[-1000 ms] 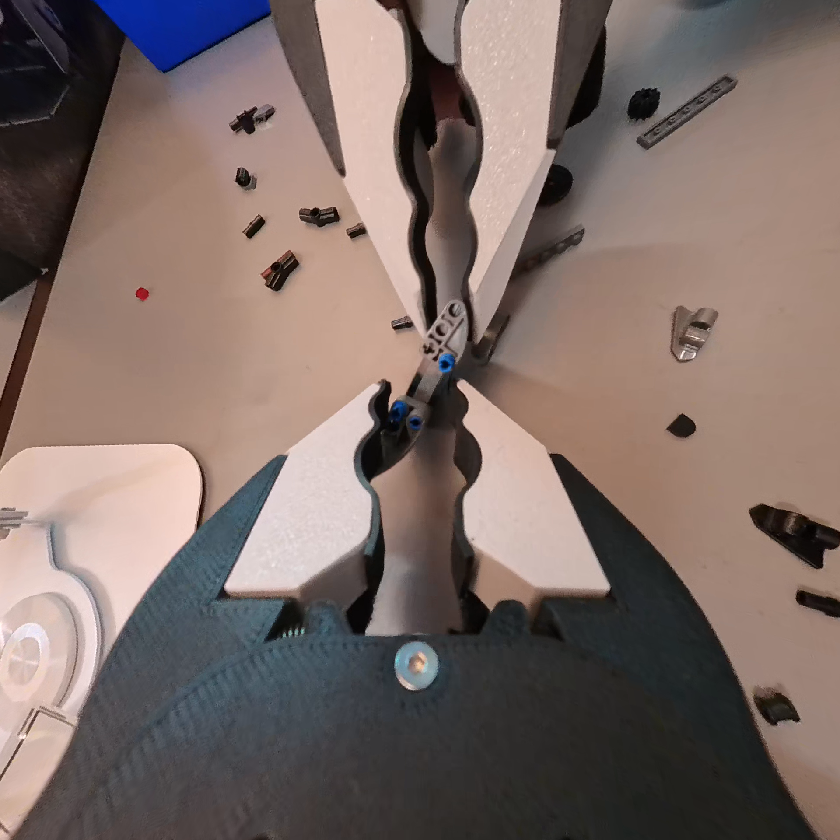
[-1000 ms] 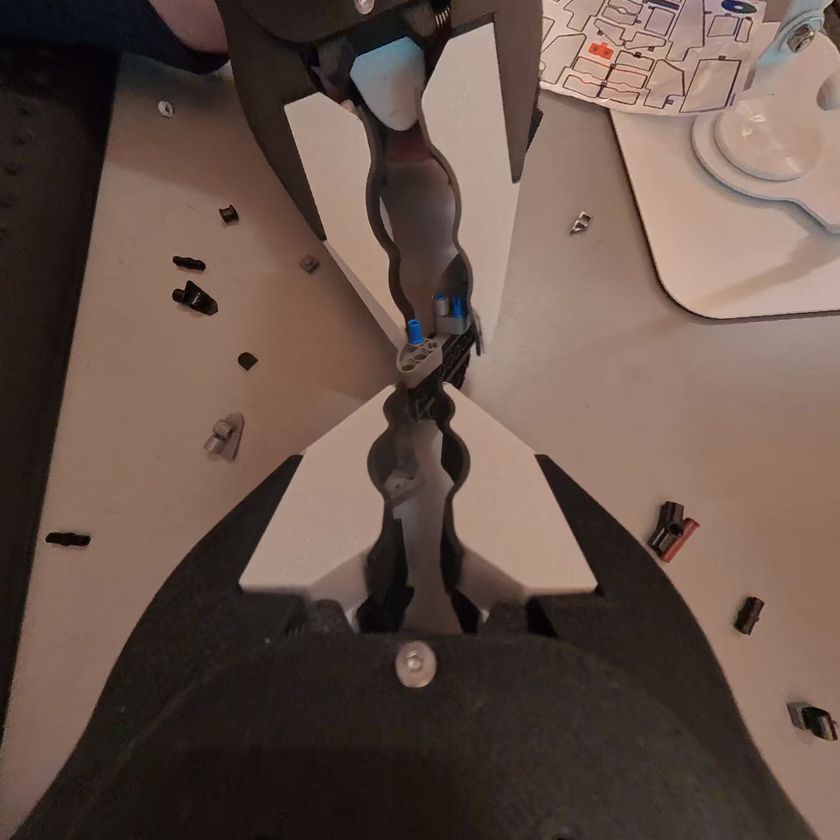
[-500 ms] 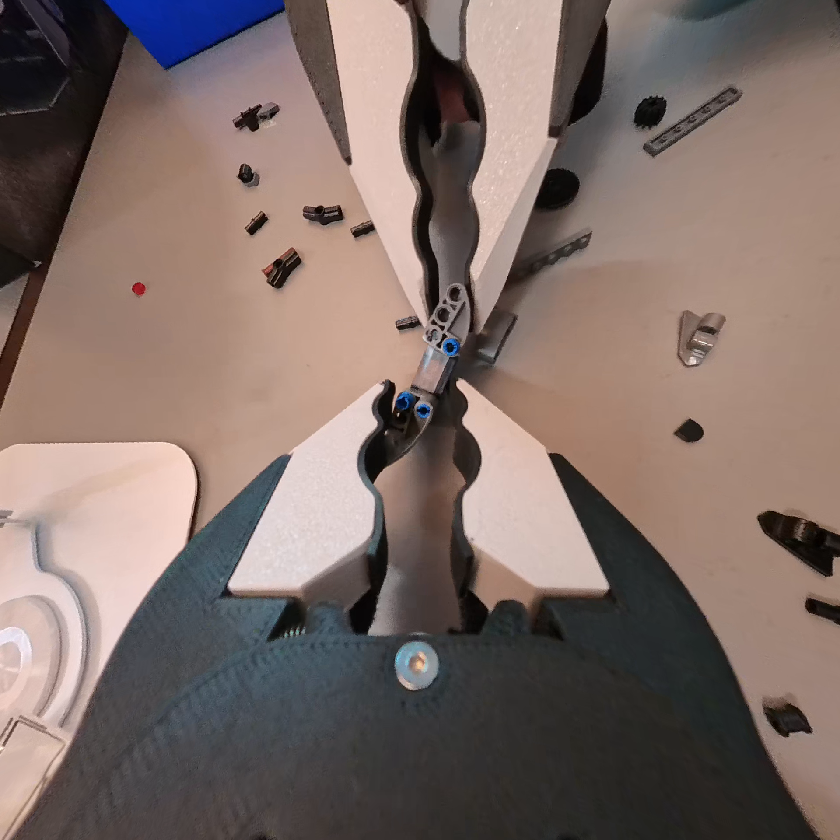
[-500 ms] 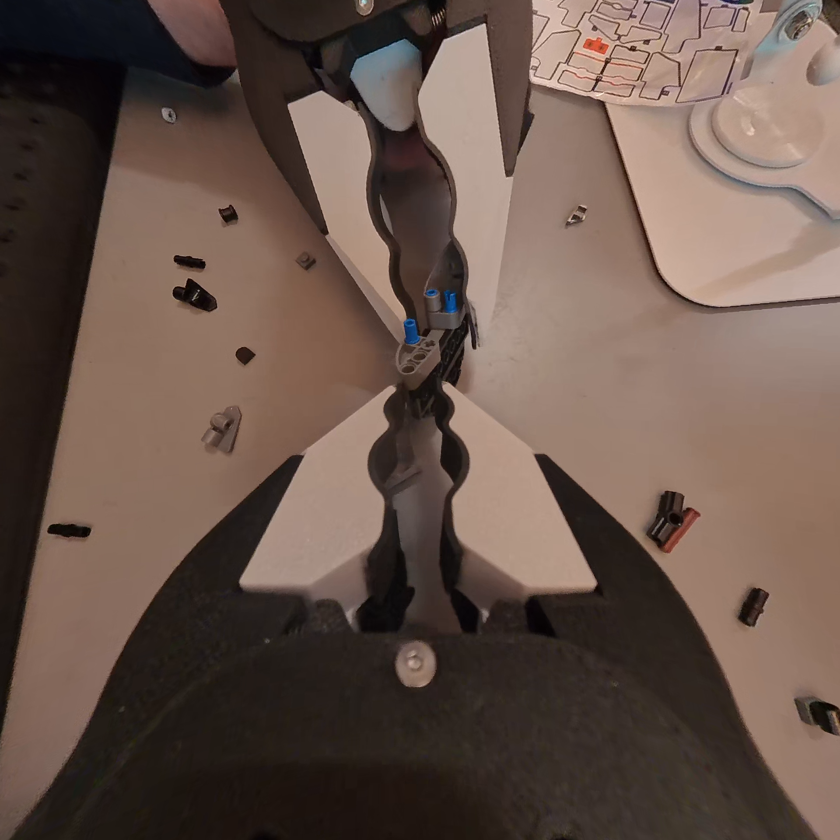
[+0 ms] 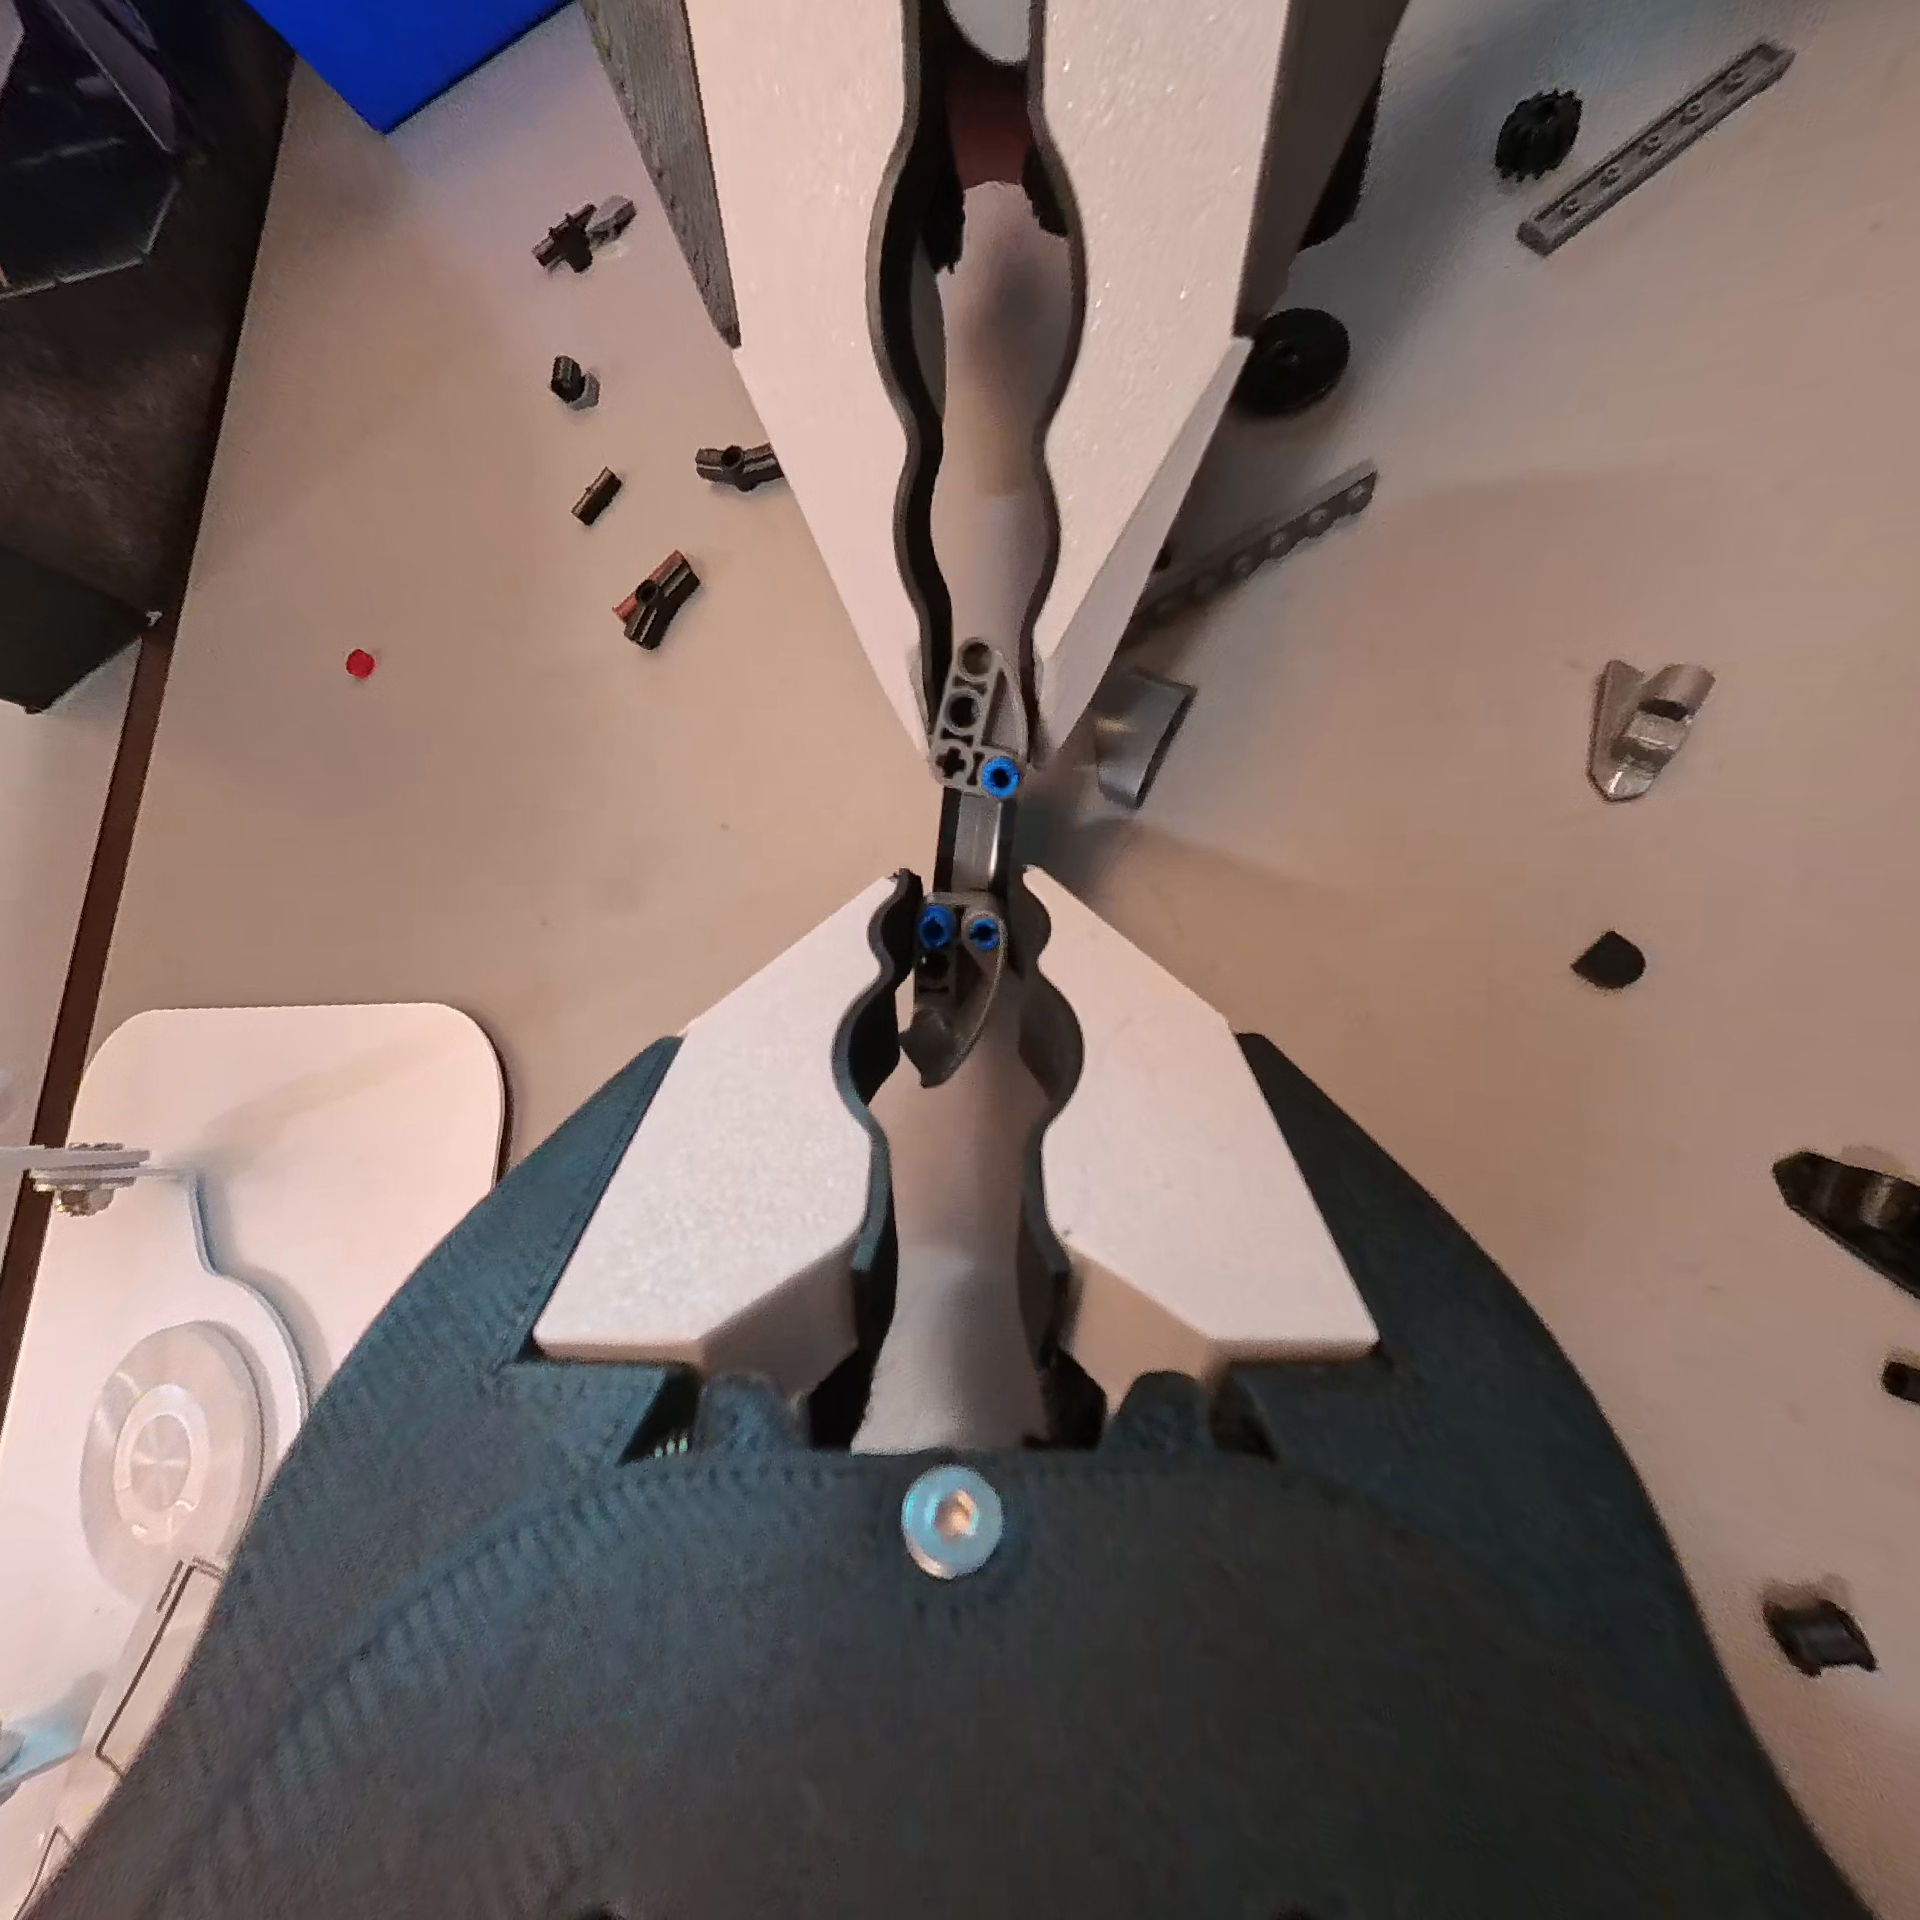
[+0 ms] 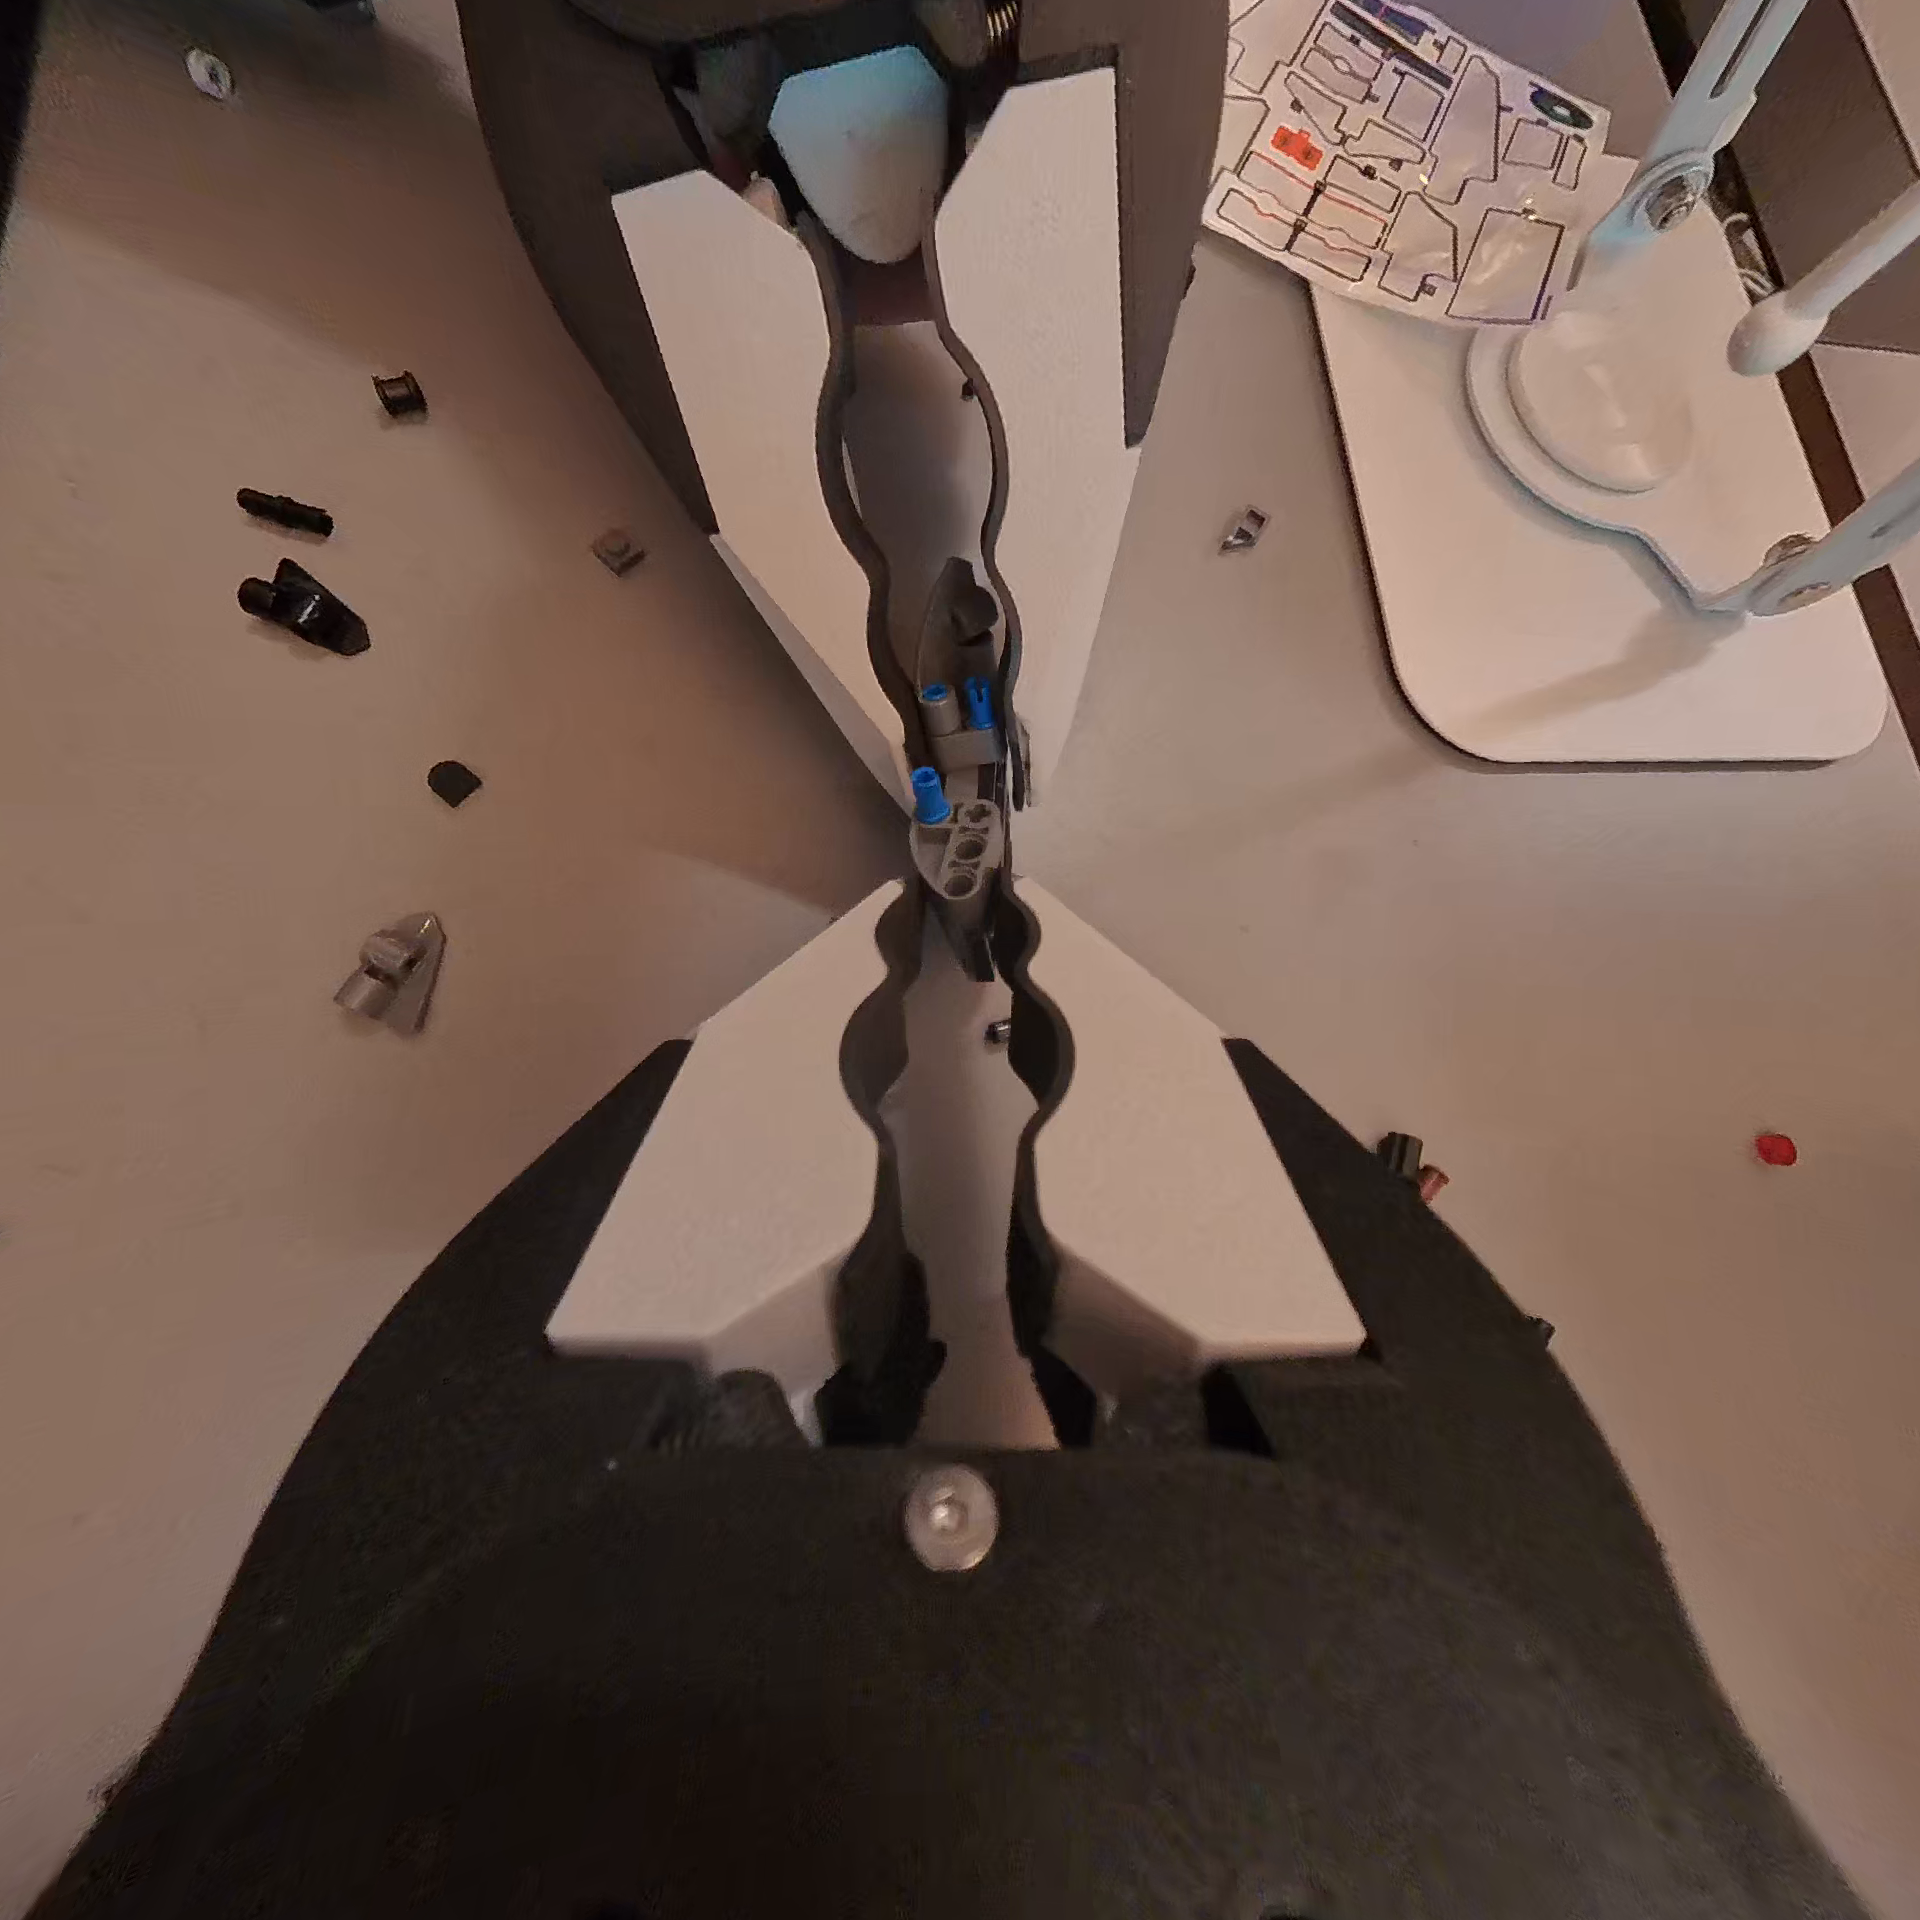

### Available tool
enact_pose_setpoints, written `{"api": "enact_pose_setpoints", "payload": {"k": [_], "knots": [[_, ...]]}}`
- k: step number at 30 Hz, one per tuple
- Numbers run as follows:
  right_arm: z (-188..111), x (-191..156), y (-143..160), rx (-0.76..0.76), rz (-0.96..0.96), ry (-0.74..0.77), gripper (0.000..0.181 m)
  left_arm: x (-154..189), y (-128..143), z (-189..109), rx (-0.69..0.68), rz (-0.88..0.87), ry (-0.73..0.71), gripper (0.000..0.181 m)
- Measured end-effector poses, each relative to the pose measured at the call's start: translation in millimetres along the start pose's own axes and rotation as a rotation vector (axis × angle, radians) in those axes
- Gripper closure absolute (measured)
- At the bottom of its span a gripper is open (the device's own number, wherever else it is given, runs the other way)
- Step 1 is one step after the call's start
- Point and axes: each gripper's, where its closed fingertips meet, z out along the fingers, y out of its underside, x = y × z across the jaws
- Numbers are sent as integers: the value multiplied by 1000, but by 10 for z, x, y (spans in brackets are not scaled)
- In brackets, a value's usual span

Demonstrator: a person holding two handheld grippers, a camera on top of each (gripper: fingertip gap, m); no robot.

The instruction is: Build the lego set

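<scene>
The lego assembly (image 5: 971, 831) is a slim bar of grey perforated beams, a black strip and blue pins, held above the matte beige table (image 5: 1455, 935). The left gripper (image 5: 961, 894) has its jaws clamped on one end; the right gripper (image 6: 961, 904) clamps the opposite end. Wavy dark pads line the white wedge-shaped fingers (image 5: 769, 1060). The assembly's gripped ends are hidden between them. Small black and grey pieces lie scattered around the assembly.

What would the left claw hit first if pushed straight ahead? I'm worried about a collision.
Judging by both views, the right claw, which faces it tip to tip. Both claws grip the same small grey lego assembly, so the left claw would drive that piece into the opposite fingertips almost at once.
</scene>
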Motion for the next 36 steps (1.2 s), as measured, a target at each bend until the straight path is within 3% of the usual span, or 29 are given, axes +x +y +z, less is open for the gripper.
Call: {"api": "enact_pose_setpoints", "payload": {"k": [7, 21, 36], "knots": [[8, -14, 34, 5, 21, -27, 171, -20, 97, 12, -5, -55, 24, 157], [28, -16, 109, -34, 13, -24, 170, 28, 36, 47, 20, 21, 9, 167], [34, -34, 106, -41, -4, -25, 170, 47, 56, 54, 22, -27, 39, 163]]}}
